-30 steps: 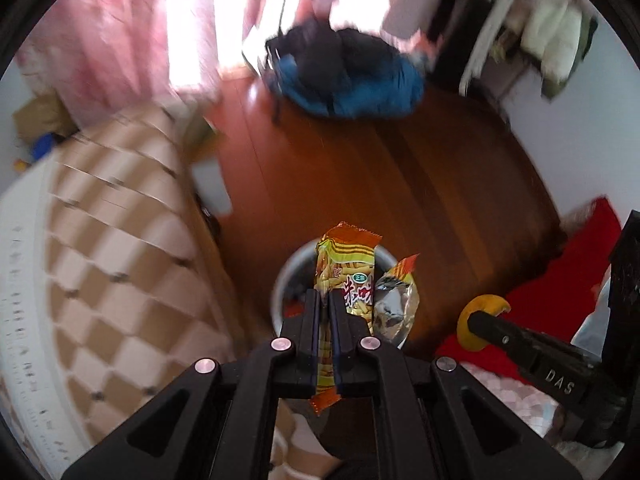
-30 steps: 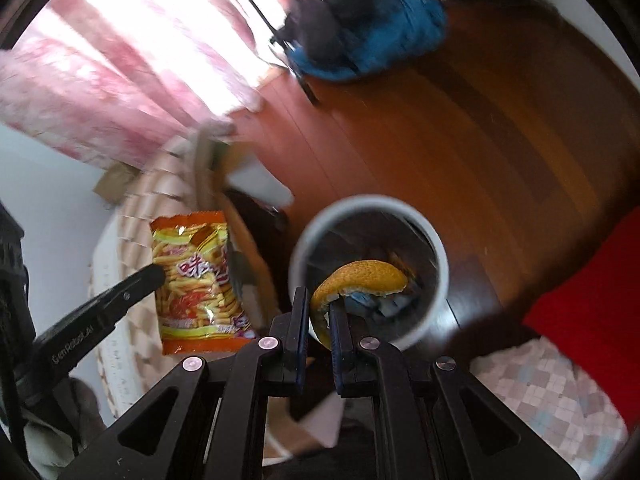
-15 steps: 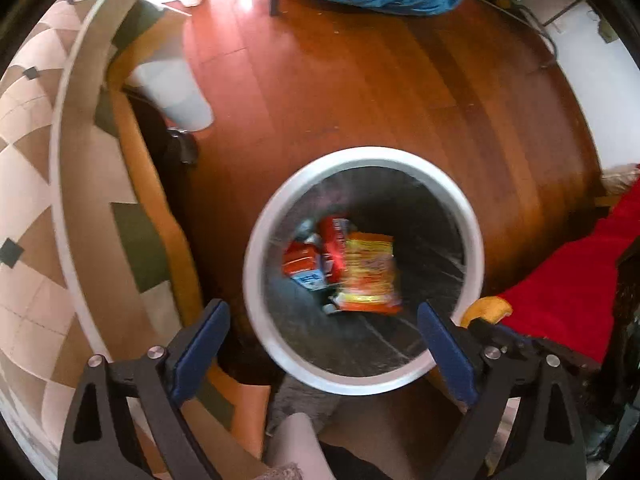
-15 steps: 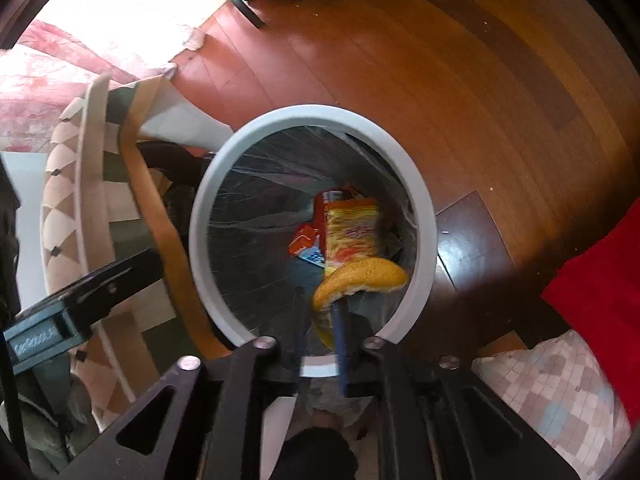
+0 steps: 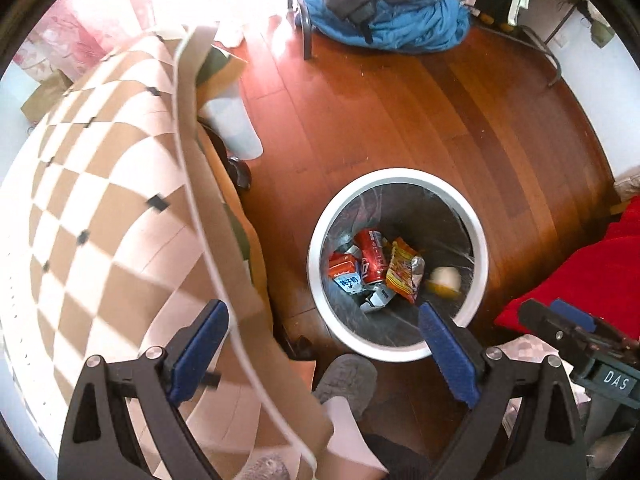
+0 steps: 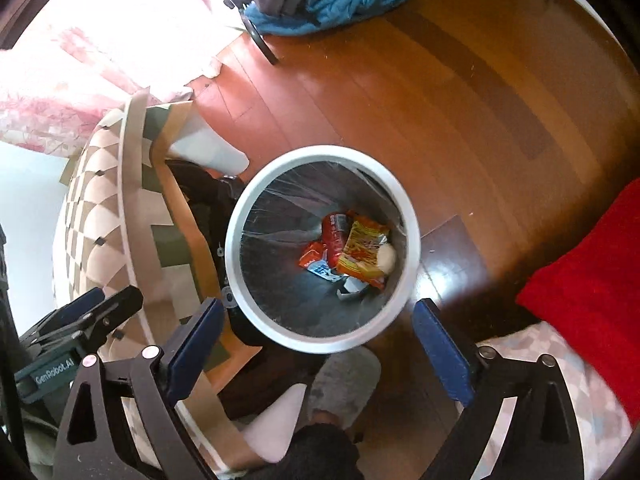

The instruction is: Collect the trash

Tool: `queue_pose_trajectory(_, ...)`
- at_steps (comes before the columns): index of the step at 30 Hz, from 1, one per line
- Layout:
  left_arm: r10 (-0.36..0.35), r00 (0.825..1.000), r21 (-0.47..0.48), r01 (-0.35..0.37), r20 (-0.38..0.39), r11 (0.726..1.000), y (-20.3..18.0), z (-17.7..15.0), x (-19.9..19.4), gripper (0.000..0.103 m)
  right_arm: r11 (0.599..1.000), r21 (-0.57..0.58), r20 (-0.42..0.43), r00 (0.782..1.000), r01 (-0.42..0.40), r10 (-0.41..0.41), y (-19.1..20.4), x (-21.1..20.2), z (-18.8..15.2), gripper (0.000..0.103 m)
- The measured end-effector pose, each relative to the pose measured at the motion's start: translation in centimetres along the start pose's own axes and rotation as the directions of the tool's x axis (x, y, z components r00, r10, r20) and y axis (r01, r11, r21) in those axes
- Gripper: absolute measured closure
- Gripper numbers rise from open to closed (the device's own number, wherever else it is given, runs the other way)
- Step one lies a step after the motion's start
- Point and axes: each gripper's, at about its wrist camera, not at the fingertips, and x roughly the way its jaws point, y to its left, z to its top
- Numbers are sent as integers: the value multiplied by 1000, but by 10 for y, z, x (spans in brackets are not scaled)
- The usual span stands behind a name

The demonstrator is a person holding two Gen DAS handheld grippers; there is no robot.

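A wooden floor [image 5: 400, 112] carries a white-rimmed bin [image 5: 478, 240], blue bedding [image 5: 400, 28] and a grey slipper [image 5: 348, 376].

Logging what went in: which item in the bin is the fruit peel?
The pale yellow orange peel against the trash bin wall, right of the yellow snack bag; the red can and cartons are printed packaging.

You've got one white bin [image 5: 318, 240] on the floor holding one red can [image 5: 371, 255], one yellow snack wrapper [image 5: 400, 271], one orange peel [image 5: 443, 280] and two small cartons [image 5: 345, 274], plus two tools, left [image 5: 322, 356] and right [image 6: 316, 350], both spread wide.
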Motion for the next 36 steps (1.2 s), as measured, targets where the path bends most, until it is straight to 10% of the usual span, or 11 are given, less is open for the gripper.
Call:
queue_pose_trajectory(7, -19, 998, 10, 18, 55, 1000, 3, -31, -61, 6, 992, -44, 71, 990, 121, -118, 28, -75, -31, 0)
queue_pose_trajectory(36, -235, 933, 68, 225, 273, 972, 46, -143, -309, 6, 964, -245, 216, 963, -107, 162, 132, -326, -174, 0)
